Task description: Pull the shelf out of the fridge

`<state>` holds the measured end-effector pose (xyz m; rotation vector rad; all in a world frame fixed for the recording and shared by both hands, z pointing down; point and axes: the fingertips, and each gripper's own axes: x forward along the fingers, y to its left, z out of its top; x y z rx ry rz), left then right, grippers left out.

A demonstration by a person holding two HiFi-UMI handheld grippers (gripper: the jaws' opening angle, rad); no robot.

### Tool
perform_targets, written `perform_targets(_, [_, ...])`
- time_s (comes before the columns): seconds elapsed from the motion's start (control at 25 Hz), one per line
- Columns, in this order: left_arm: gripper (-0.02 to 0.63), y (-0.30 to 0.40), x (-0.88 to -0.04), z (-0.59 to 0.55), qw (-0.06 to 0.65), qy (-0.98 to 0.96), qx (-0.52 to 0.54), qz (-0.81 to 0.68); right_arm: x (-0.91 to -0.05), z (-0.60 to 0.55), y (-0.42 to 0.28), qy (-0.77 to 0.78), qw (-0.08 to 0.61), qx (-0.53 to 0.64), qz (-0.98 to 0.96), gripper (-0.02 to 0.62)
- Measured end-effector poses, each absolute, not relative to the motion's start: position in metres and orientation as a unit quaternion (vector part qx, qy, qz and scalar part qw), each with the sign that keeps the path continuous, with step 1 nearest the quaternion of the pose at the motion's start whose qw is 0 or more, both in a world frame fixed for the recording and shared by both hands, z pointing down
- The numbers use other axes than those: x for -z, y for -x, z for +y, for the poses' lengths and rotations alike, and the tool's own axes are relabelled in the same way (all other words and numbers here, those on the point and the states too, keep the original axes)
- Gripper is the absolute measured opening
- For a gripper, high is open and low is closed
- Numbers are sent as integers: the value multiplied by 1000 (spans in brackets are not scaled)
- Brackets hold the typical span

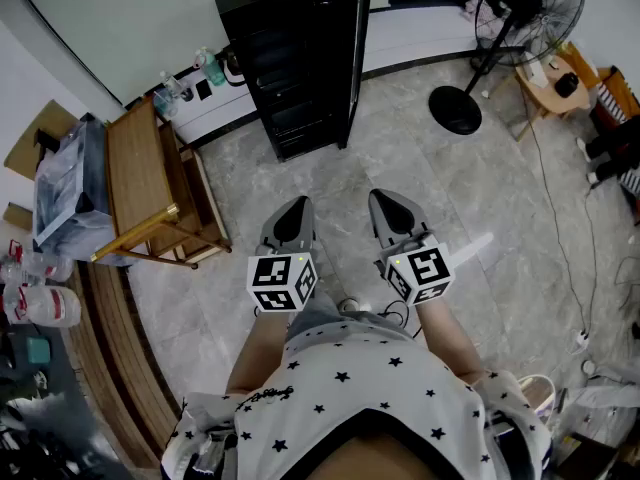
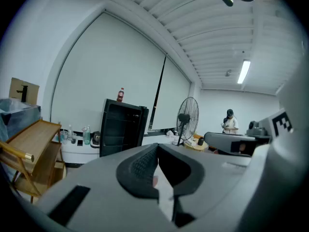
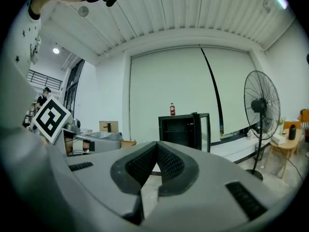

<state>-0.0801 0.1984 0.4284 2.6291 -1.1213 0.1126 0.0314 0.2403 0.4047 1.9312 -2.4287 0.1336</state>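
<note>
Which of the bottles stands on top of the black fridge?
The small red bottle, alone on the fridge top; the other bottles sit on the low white ledge beside it.

The fridge (image 1: 290,68) interior is too dark to make out; the fan (image 1: 530,13) is cut off above.

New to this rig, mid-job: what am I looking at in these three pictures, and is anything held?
No robot: a person holds a left hand-held gripper and a right hand-held gripper. The head view looks down from the person's head; the other two look along each gripper's jaws. Both pairs are shut on nothing. Ahead on the floor stands the black fridge, door open, a bottle on top, a fan to its right.
</note>
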Motion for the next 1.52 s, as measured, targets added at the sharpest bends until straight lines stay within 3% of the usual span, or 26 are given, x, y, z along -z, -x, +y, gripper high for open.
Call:
perform_targets(0.96, [12, 81, -434, 251, 148, -905, -44, -396, -400, 282, -18, -592, 1, -46, -805, -6])
perform_targets(1.52, [12, 63, -445, 191, 157, -905, -47, -394, -419, 225, -41, -602, 4, -72, -795, -6])
